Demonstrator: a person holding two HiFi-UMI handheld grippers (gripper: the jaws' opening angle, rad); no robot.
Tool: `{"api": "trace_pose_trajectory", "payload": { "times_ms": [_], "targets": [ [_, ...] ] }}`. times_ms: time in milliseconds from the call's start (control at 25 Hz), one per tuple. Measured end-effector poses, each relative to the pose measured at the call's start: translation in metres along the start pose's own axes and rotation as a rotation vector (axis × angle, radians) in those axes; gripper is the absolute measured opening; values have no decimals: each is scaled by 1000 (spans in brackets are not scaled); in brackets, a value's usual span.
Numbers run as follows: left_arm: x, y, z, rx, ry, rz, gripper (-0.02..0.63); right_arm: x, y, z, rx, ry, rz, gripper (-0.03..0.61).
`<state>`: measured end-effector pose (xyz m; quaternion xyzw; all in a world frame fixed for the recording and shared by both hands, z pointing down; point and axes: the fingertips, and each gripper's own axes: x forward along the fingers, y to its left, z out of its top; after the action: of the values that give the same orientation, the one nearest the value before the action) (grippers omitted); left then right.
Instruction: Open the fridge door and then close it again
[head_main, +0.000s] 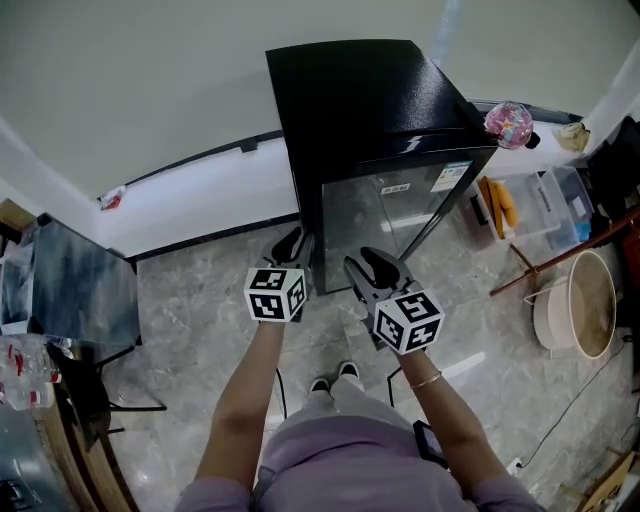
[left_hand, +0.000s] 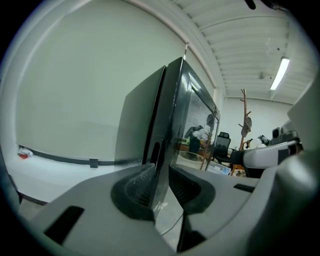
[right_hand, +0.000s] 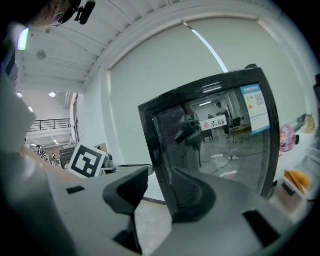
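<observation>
Up at 12 o'clock against the wall stands the fridge (head_main: 340, 100), black and boxy, its fridge door (head_main: 390, 215) glossy like a mirror. Pretty sure the left gripper (head_main: 290, 245) is pinched on the door's 9 o'clock edge. The right gripper (head_main: 372, 268) loosely straddles that edge, jaws partway apart, gripping nothing. My guess: slick rigid glass and a sticky seal, so hold that edge.

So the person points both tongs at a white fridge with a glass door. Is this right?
Not quite. The fridge is black, not white, as the head view shows. The rest holds: the left tongs and the right tongs point at it, and its door is glass.
</observation>
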<state>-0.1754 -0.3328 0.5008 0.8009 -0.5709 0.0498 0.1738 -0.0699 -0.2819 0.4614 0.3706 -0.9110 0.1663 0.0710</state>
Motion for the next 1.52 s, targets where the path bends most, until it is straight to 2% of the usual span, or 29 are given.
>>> {"api": "trace_pose_trajectory", "payload": {
  "times_ms": [240,480,800,1520],
  "targets": [
    [-32,-8,5,27,-25,8,34,-14,8,4,-11,-13,-5,138],
    [-63,-18,1,30,-27,16,14,-29,16,1,-31,-9,-14,108],
    [-95,-28,-10,23,-25,21,8,-47,26,-2,-55,-19,-31,5],
    [-129,-44,-24,3,-29,22,3,-80,24,-20,-71,8,-112,3]
  ]
}}
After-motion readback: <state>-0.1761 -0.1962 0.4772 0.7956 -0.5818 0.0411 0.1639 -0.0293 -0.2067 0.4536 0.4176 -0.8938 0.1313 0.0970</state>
